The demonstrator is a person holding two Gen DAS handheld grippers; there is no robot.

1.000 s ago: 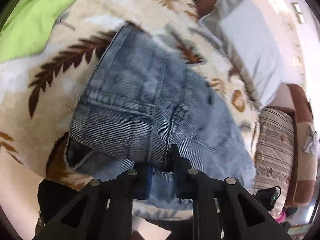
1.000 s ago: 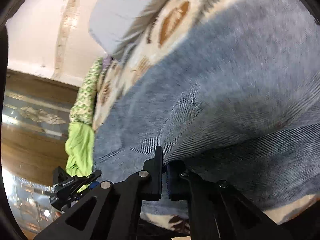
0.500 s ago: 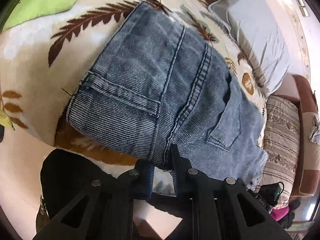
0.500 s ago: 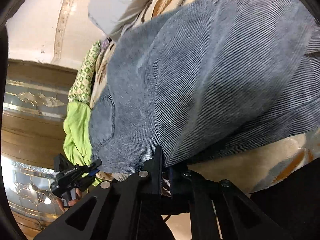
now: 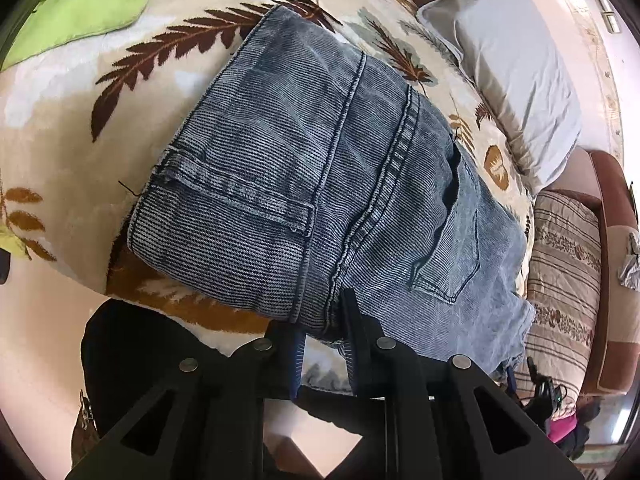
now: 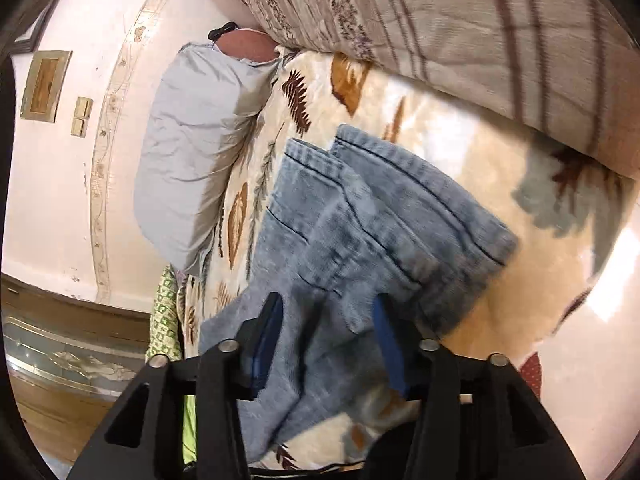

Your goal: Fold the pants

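So the pants [image 5: 320,184], blue corduroy-looking denim, were lying on the bed's leaf-print blanket [image 5: 100,152], near its edge. From the left wrist view they were already doubled over into a fairly compact bundle, back pocket facing up, hem stitching on top near the left side. Looked to me like most of the folding was done.

The left hand-held gripper [image 5: 322,320] was pinching the near edge of the bundle right at the thick seam, jaws nearly closed on the fabric. The right hand-held gripper [image 6: 326,332] was opening up, blue pads spread apart, with the cloth between and below them but not squeezed, so I'd say it was letting go of its end.

In the right view that end, with its seams and a pocket edge, looked a bit rumpled and uneven. My guess: what's left is releasing the left side, maybe smoothing or one more fold. A grey pillow [image 5: 516,80] and a striped cushion [image 5: 568,280] sat nearby, well clear.
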